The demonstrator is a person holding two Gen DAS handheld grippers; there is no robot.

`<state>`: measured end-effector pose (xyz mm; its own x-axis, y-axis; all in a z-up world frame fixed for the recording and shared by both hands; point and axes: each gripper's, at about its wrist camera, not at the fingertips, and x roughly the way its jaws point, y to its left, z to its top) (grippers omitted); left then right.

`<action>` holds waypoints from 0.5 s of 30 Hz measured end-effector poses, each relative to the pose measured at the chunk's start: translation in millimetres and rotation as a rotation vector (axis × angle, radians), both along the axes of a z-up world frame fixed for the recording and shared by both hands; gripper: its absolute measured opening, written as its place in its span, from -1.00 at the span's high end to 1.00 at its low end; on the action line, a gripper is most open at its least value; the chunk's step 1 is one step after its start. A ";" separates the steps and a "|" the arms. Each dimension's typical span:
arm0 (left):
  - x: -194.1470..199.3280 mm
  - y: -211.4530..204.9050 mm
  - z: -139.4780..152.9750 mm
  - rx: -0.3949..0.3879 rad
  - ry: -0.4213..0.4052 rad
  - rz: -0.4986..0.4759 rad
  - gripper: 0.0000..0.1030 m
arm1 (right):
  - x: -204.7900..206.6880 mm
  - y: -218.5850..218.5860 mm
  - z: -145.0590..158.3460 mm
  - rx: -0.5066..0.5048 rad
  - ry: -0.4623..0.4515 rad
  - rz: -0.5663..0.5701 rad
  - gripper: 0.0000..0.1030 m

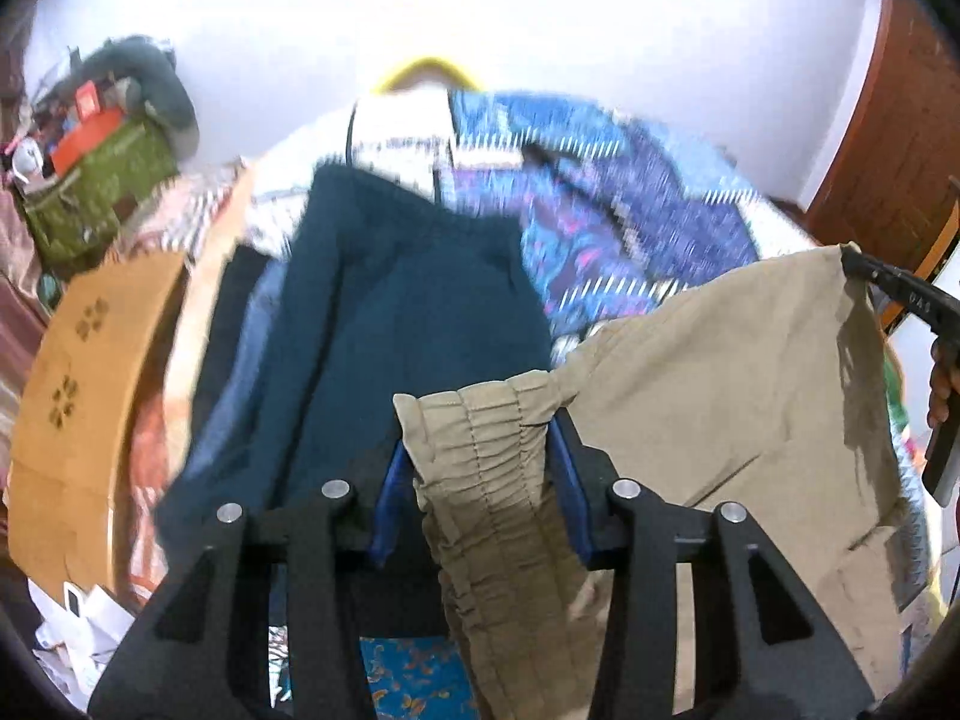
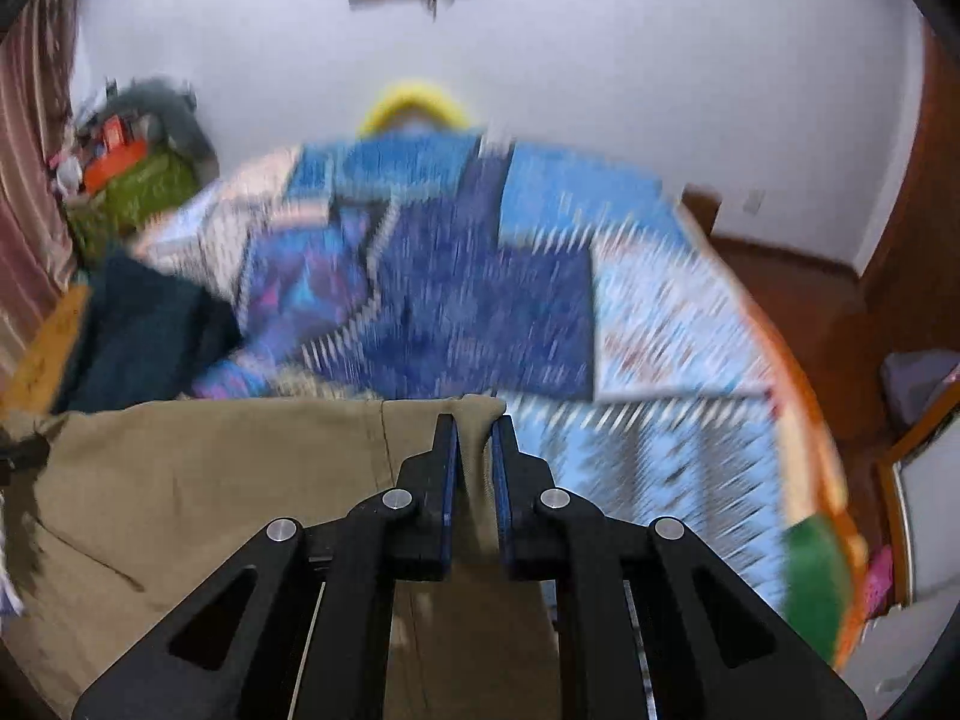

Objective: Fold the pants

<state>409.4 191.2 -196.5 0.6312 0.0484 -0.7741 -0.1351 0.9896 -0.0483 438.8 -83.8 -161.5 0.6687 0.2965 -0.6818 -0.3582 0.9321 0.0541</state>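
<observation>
The khaki pants [image 1: 720, 396] hang stretched in the air between my two grippers above the bed. My left gripper [image 1: 480, 450] is shut on the gathered elastic waistband [image 1: 492, 480]. My right gripper [image 2: 475, 426] is shut on a corner of the same khaki pants [image 2: 210, 480], which spread to the left in the right wrist view. The right gripper also shows at the far right of the left wrist view [image 1: 864, 270], pinching the cloth's upper corner. Both views are motion-blurred.
A bed with a blue patterned quilt [image 2: 468, 312] lies below. Dark teal pants [image 1: 390, 330] lie on it at the left, also in the right wrist view [image 2: 144, 336]. A cardboard box [image 1: 78, 396], a cluttered green bag [image 1: 96, 192], a yellow hanger [image 1: 426, 69] and wooden furniture [image 2: 840, 312] stand around.
</observation>
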 end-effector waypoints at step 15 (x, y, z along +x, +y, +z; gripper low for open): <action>-67.6 -31.0 61.1 0.085 -0.080 -0.076 0.15 | -82.0 -23.8 75.0 0.039 -0.154 0.061 0.82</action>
<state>341.8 160.2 -135.4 0.6954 0.0615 -0.7160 -0.0586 0.9979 0.0289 356.9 -107.7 -86.6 0.7441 0.3638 -0.5603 -0.4208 0.9066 0.0298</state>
